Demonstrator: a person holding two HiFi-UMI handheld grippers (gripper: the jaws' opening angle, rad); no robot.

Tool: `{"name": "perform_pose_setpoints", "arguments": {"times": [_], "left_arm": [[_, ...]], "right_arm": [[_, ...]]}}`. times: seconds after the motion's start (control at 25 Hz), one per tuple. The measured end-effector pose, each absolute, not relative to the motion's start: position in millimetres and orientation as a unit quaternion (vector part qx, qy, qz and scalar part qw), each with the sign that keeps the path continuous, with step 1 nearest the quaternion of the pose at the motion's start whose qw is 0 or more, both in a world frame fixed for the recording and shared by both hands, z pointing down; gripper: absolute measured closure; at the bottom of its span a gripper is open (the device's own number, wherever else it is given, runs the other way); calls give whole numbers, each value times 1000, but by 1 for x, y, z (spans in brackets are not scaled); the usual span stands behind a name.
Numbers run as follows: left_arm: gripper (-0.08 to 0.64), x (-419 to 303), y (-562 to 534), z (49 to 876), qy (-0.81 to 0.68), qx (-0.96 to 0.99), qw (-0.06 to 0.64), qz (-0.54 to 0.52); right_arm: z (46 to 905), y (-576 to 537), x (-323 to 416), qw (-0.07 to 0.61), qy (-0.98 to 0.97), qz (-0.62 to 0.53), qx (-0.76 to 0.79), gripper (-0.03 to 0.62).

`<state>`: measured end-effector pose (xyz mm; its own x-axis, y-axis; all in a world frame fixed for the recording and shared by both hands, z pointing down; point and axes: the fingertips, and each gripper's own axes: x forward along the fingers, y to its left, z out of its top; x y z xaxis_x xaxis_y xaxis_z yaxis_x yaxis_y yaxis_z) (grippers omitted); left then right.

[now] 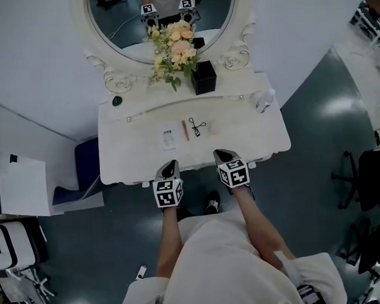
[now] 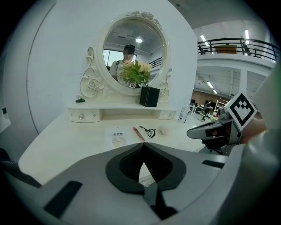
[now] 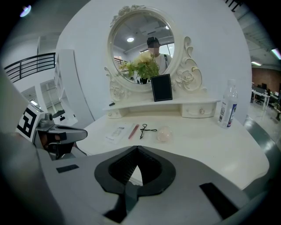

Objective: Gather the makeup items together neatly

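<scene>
Four makeup items lie in a row mid-table: a white packet (image 1: 168, 137), a pink stick (image 1: 185, 130), a black eyelash curler (image 1: 197, 126) and a pale round puff (image 1: 214, 128). The right gripper view shows the same packet (image 3: 117, 132), stick (image 3: 133, 130), curler (image 3: 147, 129) and puff (image 3: 164, 134). My left gripper (image 1: 168, 170) hovers at the table's front edge, shut and holding nothing. My right gripper (image 1: 225, 157) is beside it, also shut and bare. Both stand short of the items, which lie beyond their tips.
The white dressing table (image 1: 126, 152) carries an oval mirror (image 1: 125, 30), a flower bunch (image 1: 174, 49) and a black box (image 1: 203, 77) at the back. A clear bottle (image 1: 264, 100) stands back right. A small green thing (image 1: 117, 101) sits back left.
</scene>
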<state>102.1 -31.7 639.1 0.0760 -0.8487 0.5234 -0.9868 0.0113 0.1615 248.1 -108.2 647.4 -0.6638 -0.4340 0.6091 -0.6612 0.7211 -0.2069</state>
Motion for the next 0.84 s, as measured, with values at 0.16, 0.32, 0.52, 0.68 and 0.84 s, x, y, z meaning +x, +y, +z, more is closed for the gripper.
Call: {"name": "perform_pose_setpoints", "arguments": {"times": [0.16,0.32,0.52,0.68,0.84], "left_arm": [[548,105,-31,639,-662,692,252,137],[548,107,-29,639,-660,695,252,135],[548,106,-27,638,-663,693,250,137],[548,106,-26,638,-663,692,249,138],[548,105,-24,639,-664,691,249,138]], "right_arm": [[648,-106,247,272,-888,210,305,554],[650,-103,246,274,-889,209,302,554],[649,-102,246,275,-890,208,299,554],[650,-101,246,276,-890,208,297,554],[650,-99,245,276,-891,208,295,554]]}}
